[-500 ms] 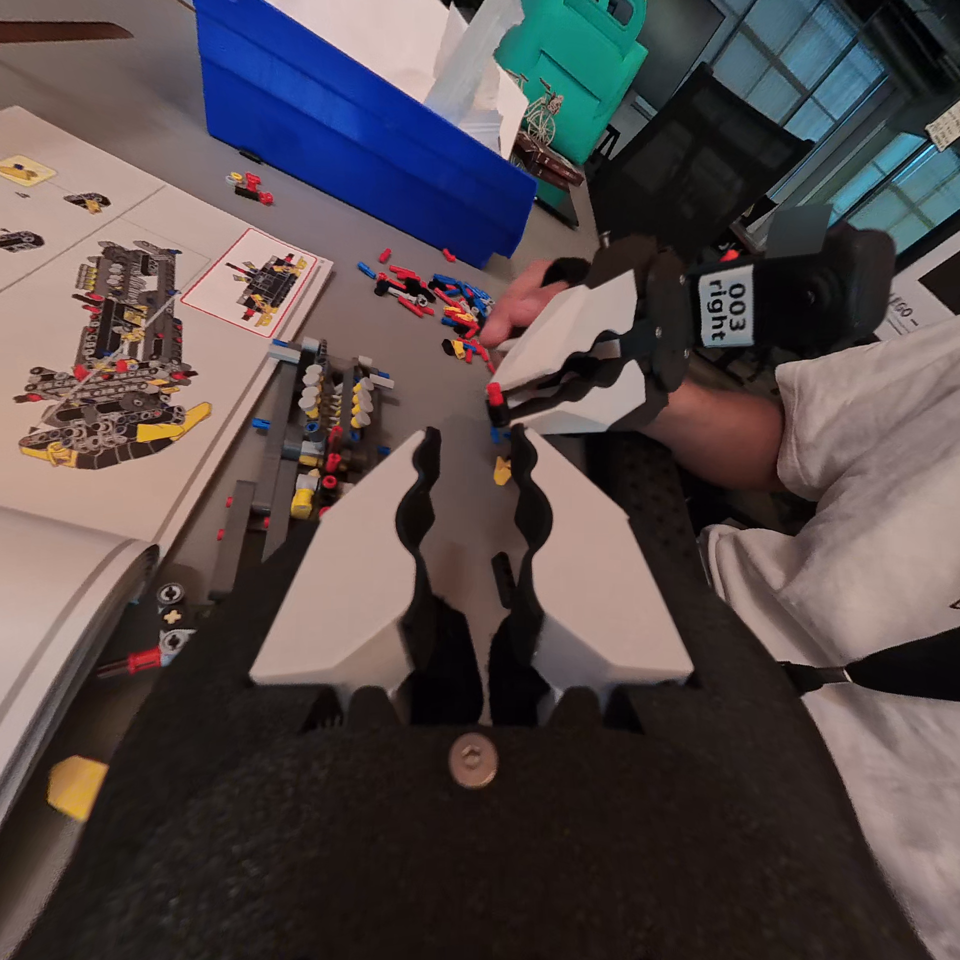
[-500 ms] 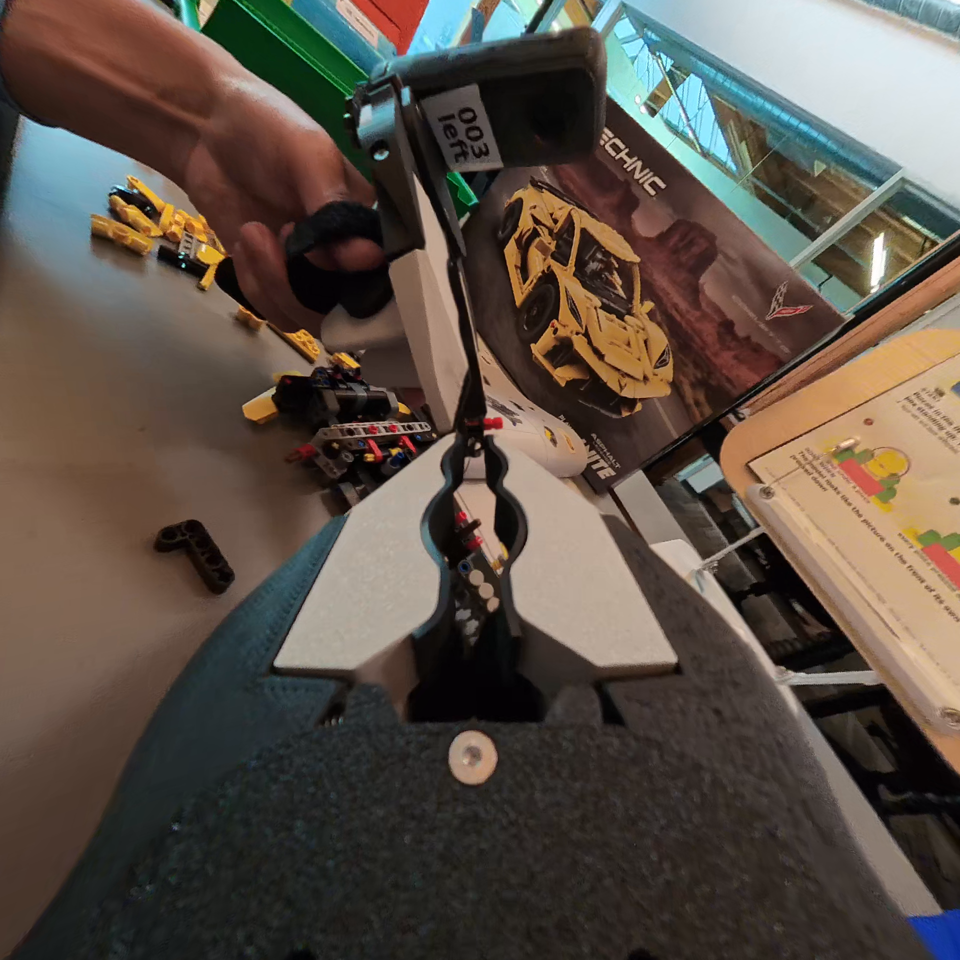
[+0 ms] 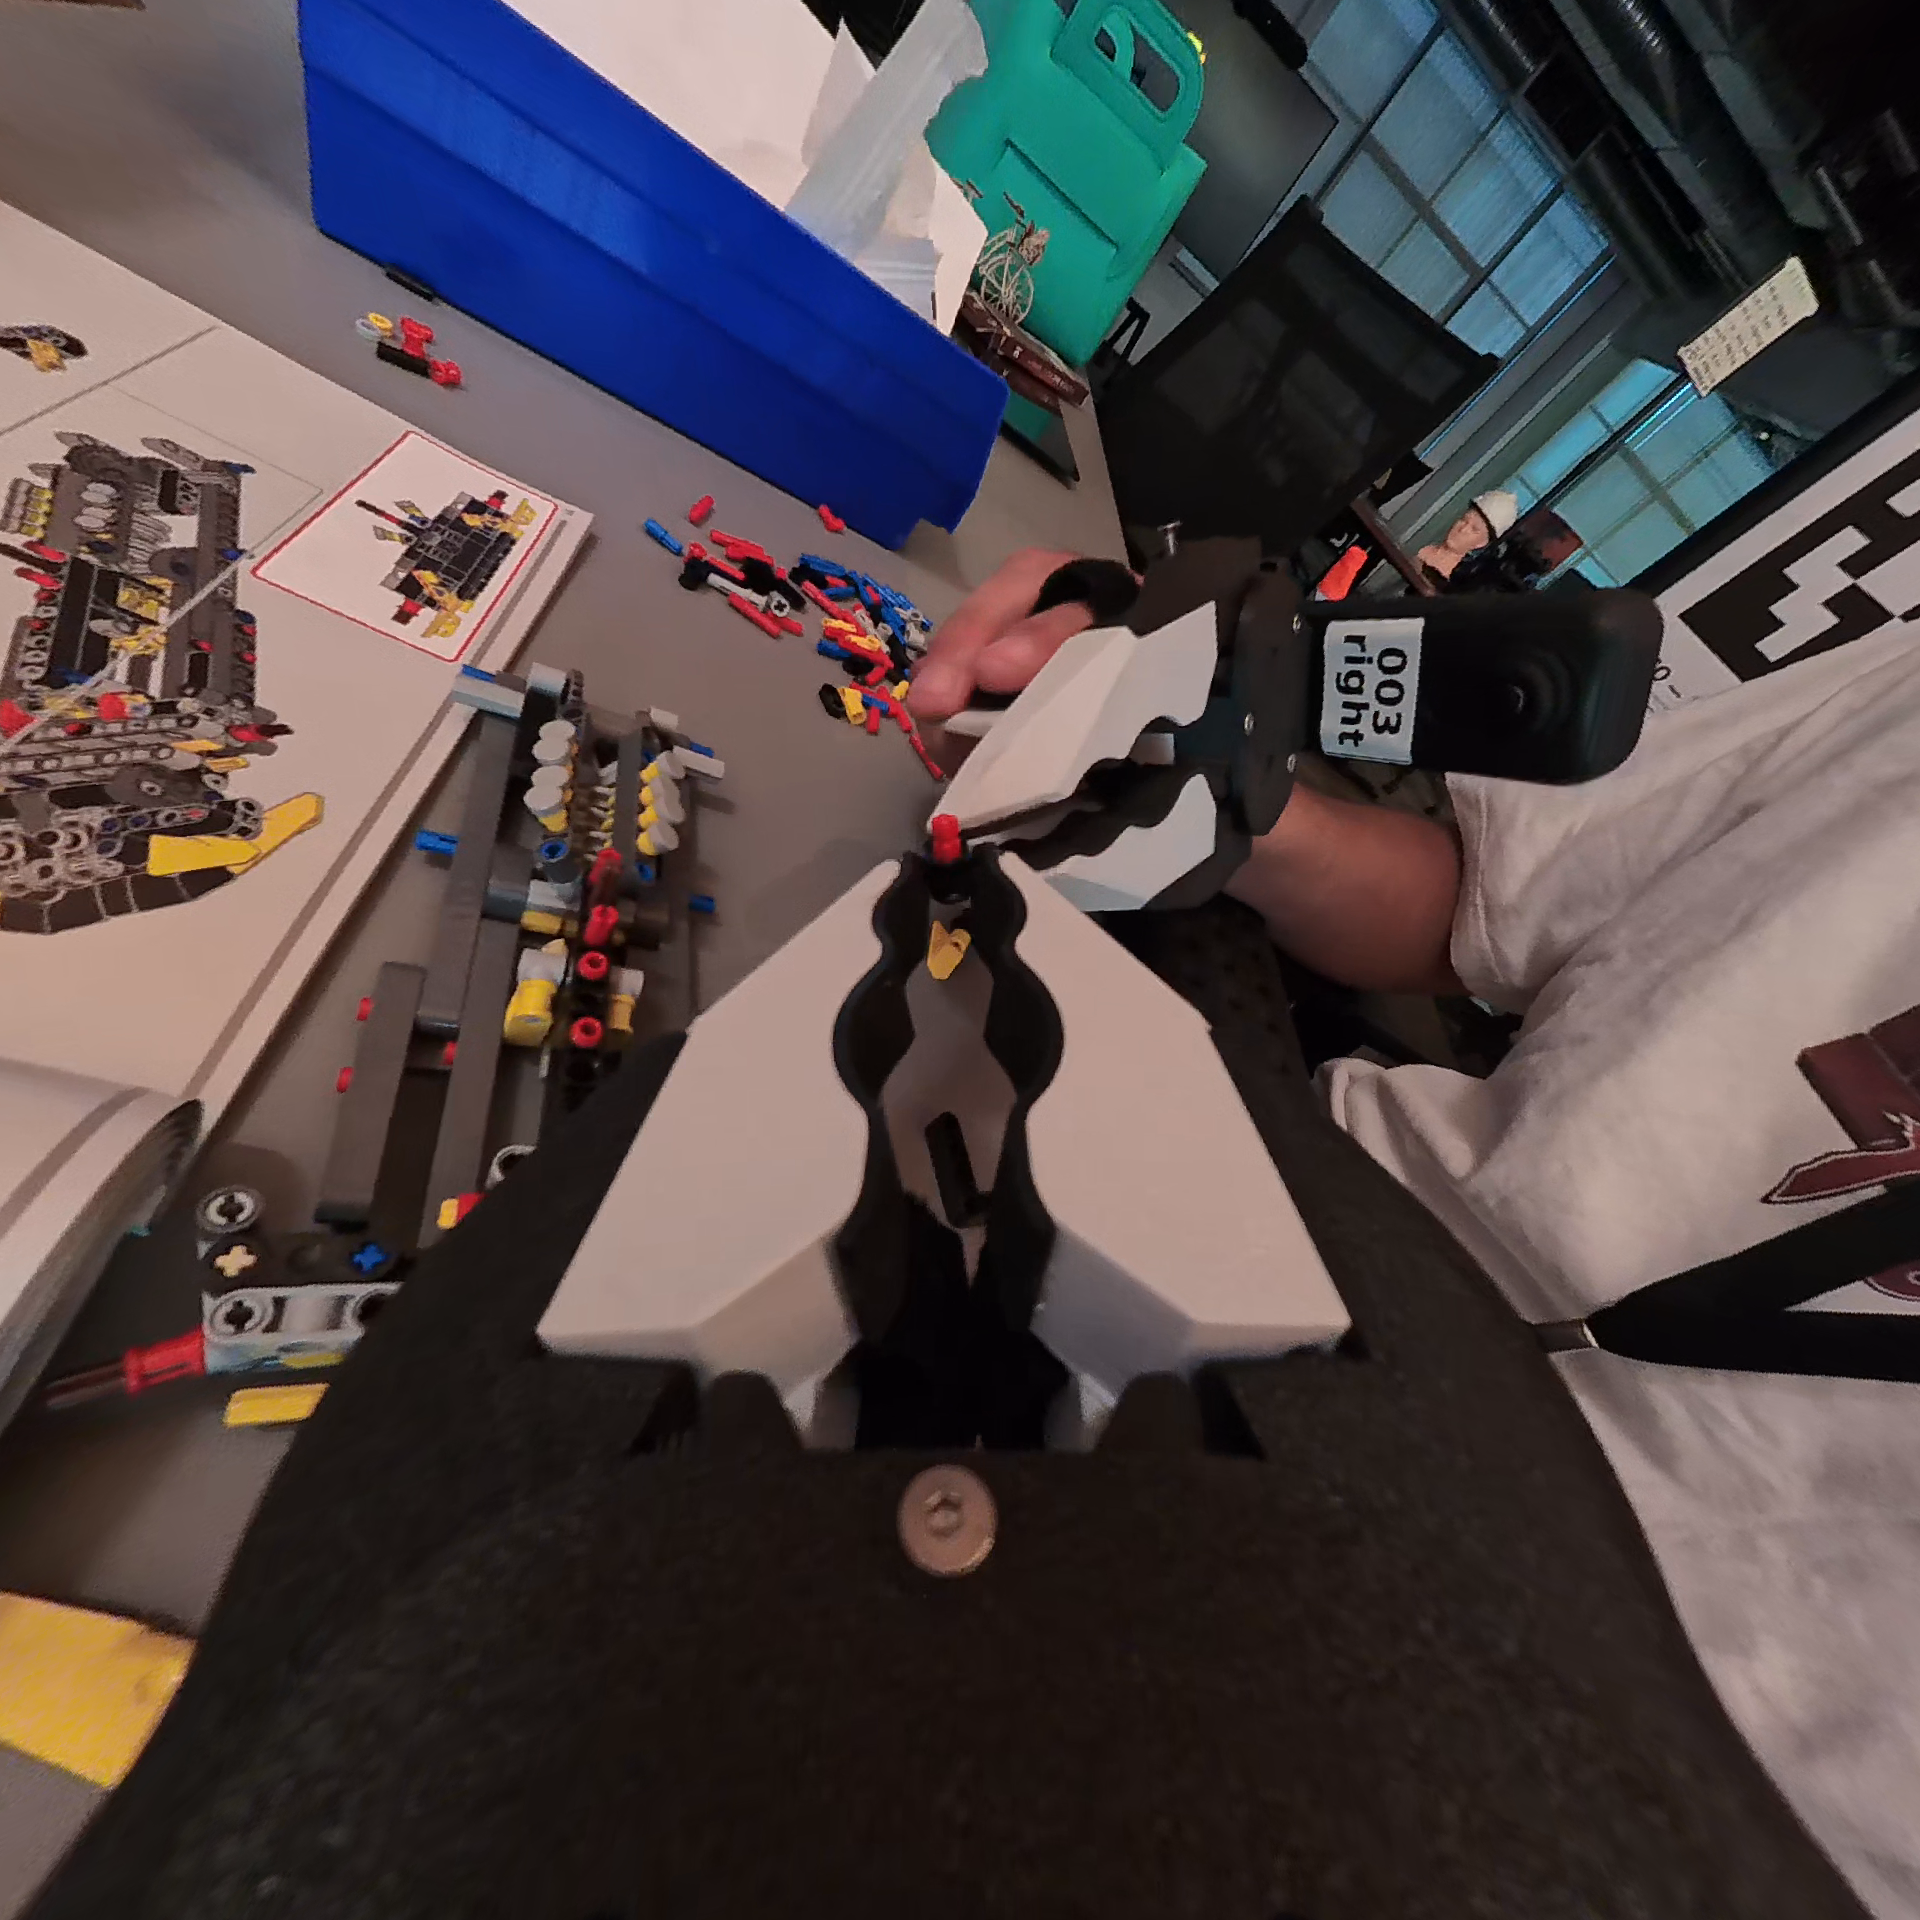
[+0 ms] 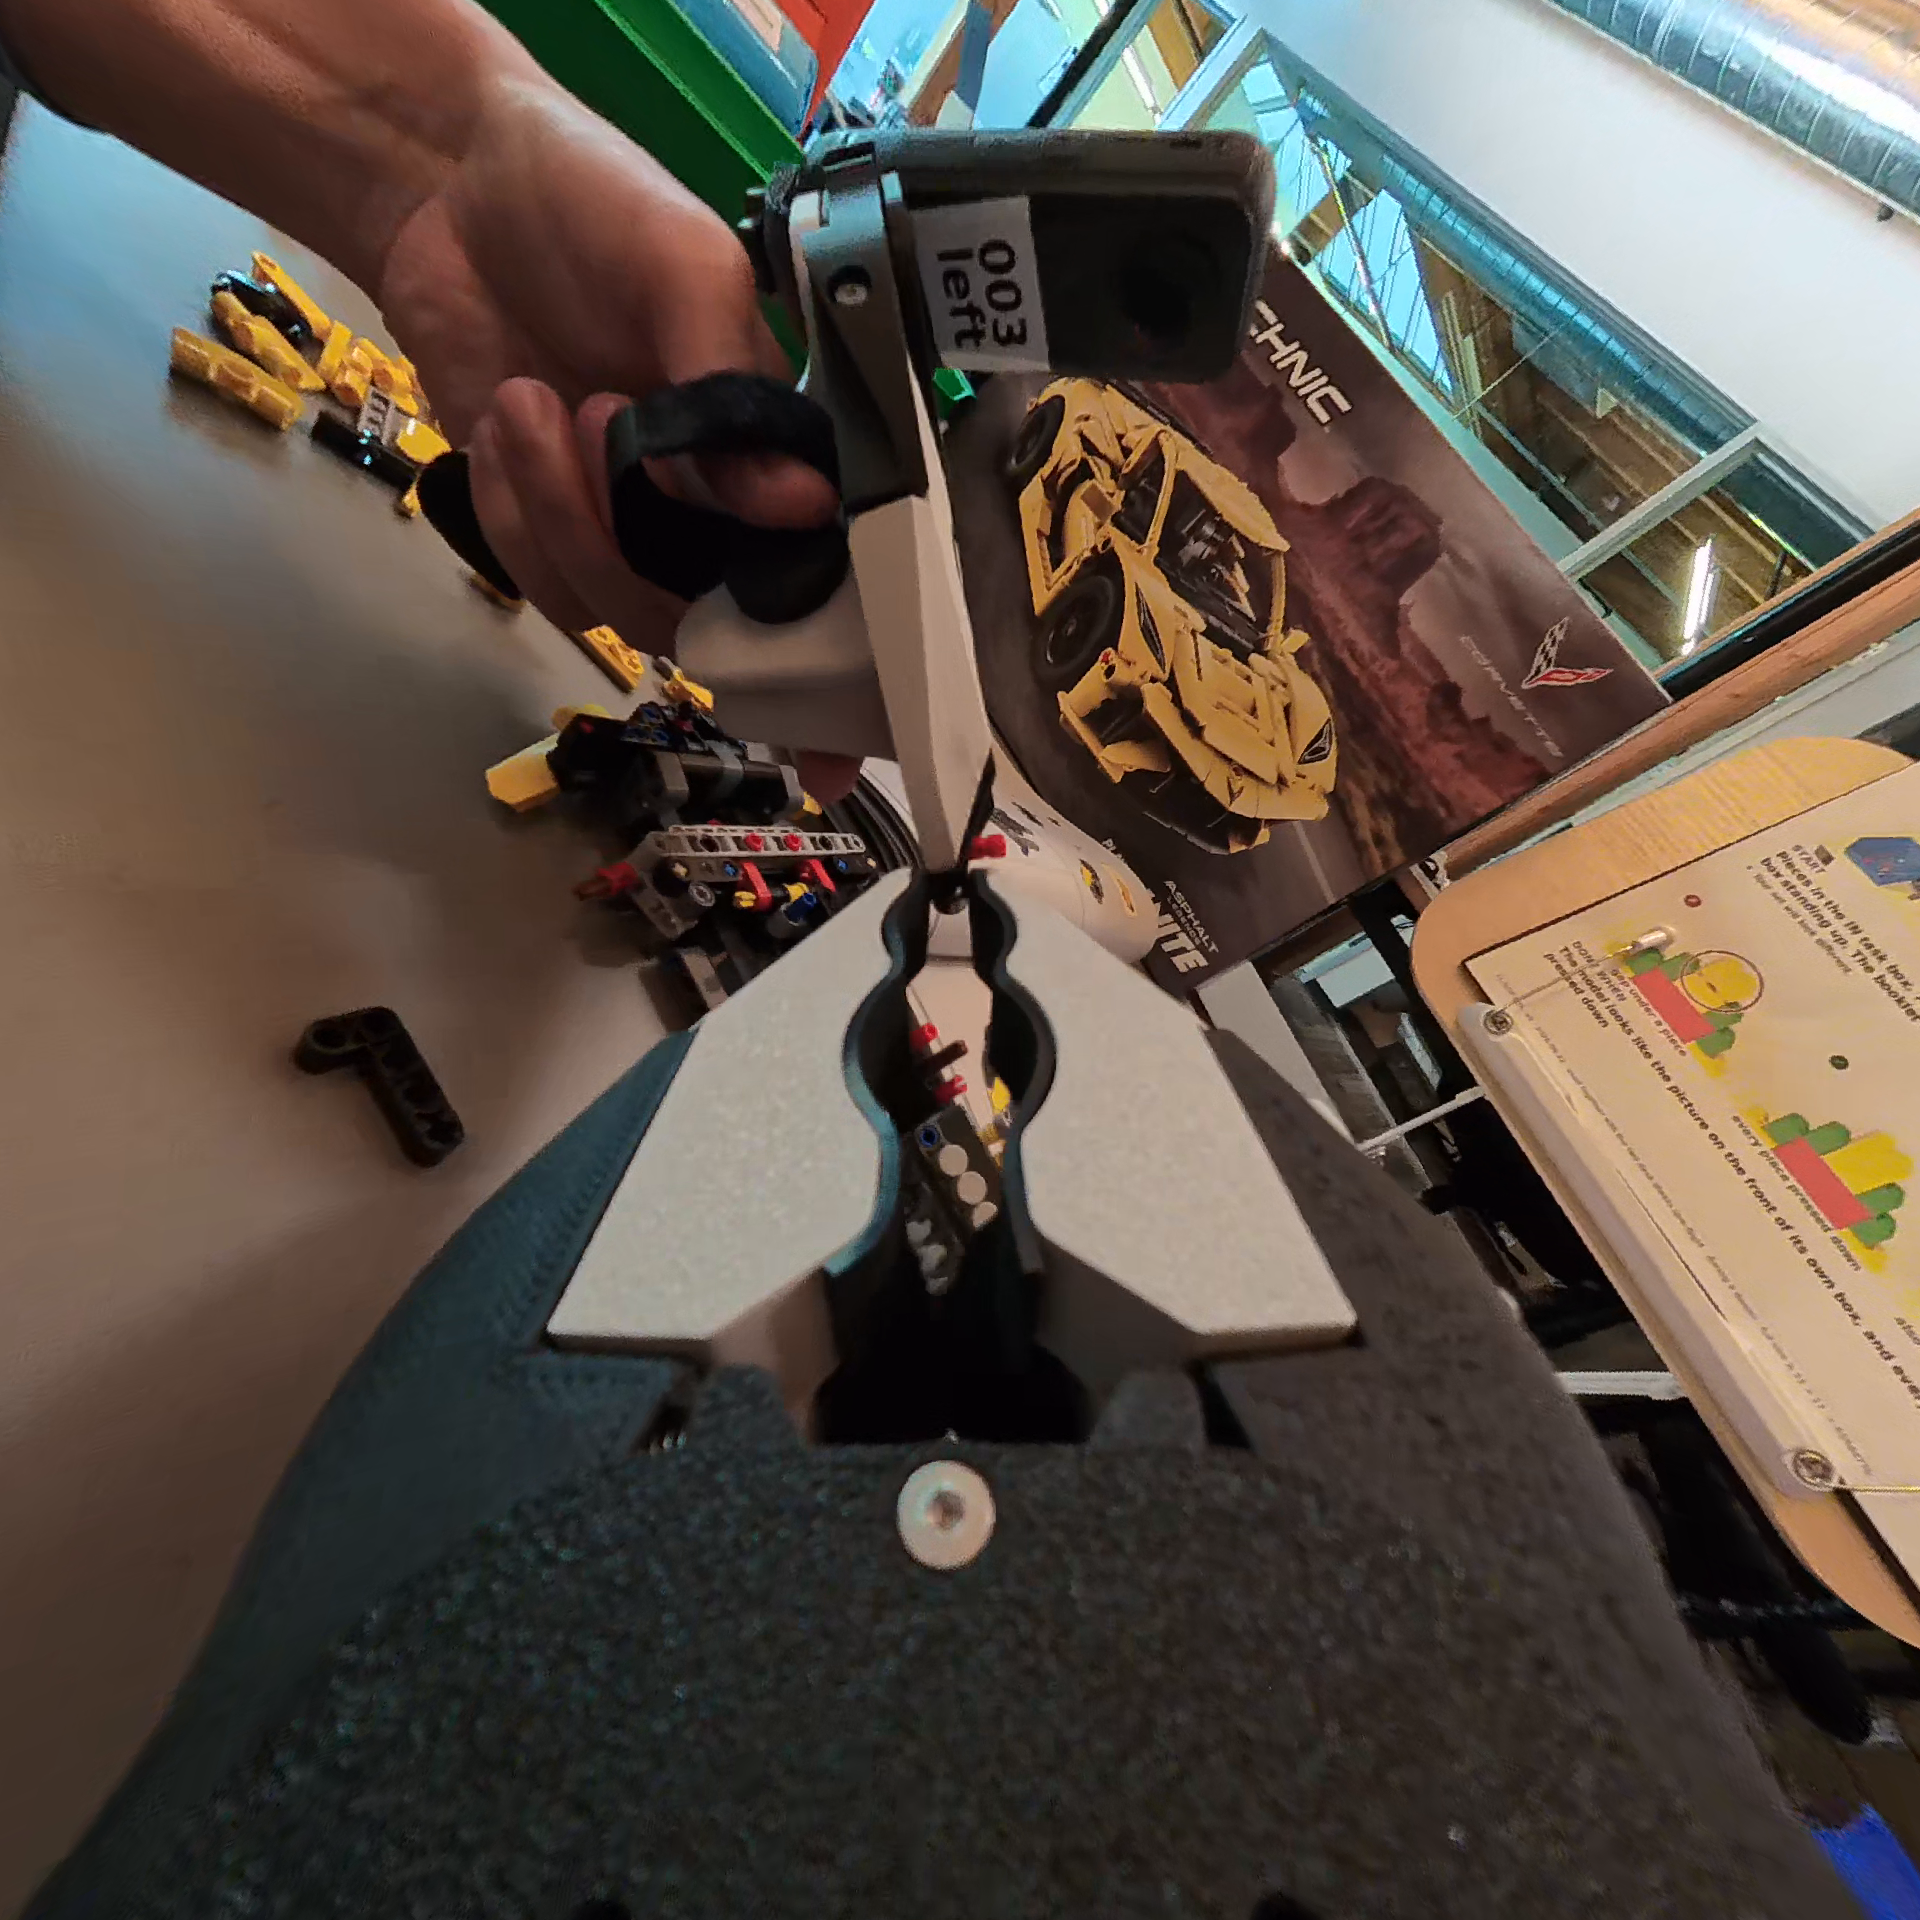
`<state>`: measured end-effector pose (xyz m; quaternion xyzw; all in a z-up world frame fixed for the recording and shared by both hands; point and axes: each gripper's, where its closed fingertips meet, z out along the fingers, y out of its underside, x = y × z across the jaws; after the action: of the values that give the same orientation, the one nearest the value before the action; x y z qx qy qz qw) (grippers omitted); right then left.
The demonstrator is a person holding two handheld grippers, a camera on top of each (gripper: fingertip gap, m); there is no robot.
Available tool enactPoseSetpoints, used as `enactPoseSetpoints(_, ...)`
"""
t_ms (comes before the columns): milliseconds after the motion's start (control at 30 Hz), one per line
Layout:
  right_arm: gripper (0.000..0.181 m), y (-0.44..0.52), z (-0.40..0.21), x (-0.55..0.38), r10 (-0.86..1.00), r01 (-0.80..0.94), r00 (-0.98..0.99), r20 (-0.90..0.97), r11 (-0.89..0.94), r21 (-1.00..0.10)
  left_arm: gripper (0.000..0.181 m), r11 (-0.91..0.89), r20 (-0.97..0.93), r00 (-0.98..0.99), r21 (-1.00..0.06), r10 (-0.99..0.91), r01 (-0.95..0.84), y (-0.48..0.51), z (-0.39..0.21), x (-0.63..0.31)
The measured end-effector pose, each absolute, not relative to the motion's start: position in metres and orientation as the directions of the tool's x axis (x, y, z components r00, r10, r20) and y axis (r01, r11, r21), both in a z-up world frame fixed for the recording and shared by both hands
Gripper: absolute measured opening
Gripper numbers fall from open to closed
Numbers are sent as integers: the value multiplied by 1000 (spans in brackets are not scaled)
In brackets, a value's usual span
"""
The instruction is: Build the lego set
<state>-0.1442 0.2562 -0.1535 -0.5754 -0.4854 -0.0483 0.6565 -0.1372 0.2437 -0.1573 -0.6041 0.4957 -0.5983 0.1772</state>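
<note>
Grey tabletop (image 3: 821, 831) runs under both of your grippers, with an open instruction booklet (image 3: 208, 644) on its left side and a blue bin (image 3: 623, 260) at the far edge. Your left gripper (image 3: 948, 871) has its tips drawn in narrow around a small black piece topped by a red pin (image 3: 944, 834), and your right gripper (image 3: 961, 826) meets it from the right, its tips pinched on that same red pin. Which of the two actually bears the piece, you cannot tell from either view. Seen from your right wrist, the right gripper (image 4: 948, 902) is nearly closed, its tips touching the tips of the left gripper (image 4: 961, 847). The long grey chassis assembly (image 3: 551, 883) lies flat on the table just left of your left gripper, beside the booklet. A loose heap of red, blue and yellow pins (image 3: 831, 634) sits farther off, near your right hand (image 3: 997, 644). A black L-shaped beam (image 4: 379, 1084) lies alone on the table, and the set's box (image 4: 1247, 665) stands upright behind.
</note>
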Motion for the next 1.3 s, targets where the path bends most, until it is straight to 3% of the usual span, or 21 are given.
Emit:
enactPoseSetpoints(167, 6, 255, -150, -141, 541, 507, 648, 536, 219, -834, 7, -402, 491, -192, -839, -849, -367, 247, -154, -137)
enactPoseSetpoints(300, 2, 249, -151, -141, 639, 391, 672, 374, 122, -912, 7, -412, 449, -44, -851, -893, -327, 280, -157, -140)
enactPoseSetpoints(467, 0, 245, -172, -146, 752, 334, 639, 163, -80, -939, 7, -376, 366, 91, -877, -926, -298, 306, -158, -145)
enactPoseSetpoints(600, 0, 251, -177, -140, 734, 325, 666, 129, -130, -937, 5, -295, 254, 160, -891, -954, -346, 313, -169, -145)
enactPoseSetpoints(733, 1, 251, -187, -136, 732, 293, 681, 7, -264, -919, 6, -257, 201, 182, -892, -963, -373, 315, -174, -144)
enactPoseSetpoints(867, 30, 206, -199, -152, 755, 353, 622, -205, -504, -788, 5, -233, 161, 207, -886, -965, -401, 320, -179, -147)
enactPoseSetpoints(900, 37, 191, -204, -154, 751, 391, 626, -211, -536, -748, 5, -236, 162, 211, -885, -964, -401, 321, -179, -147)
enactPoseSetpoints(1133, 44, 167, -237, -164, 662, 461, 738, -133, -638, -616, 6, -245, 176, 200, -881, -964, -405, 316, -179, -145)
enactPoseSetpoints(1300, 36, 182, -248, -172, 652, 438, 743, -151, -645, -627, 6, -228, 161, 194, -885, -968, -405, 314, -177, -145)
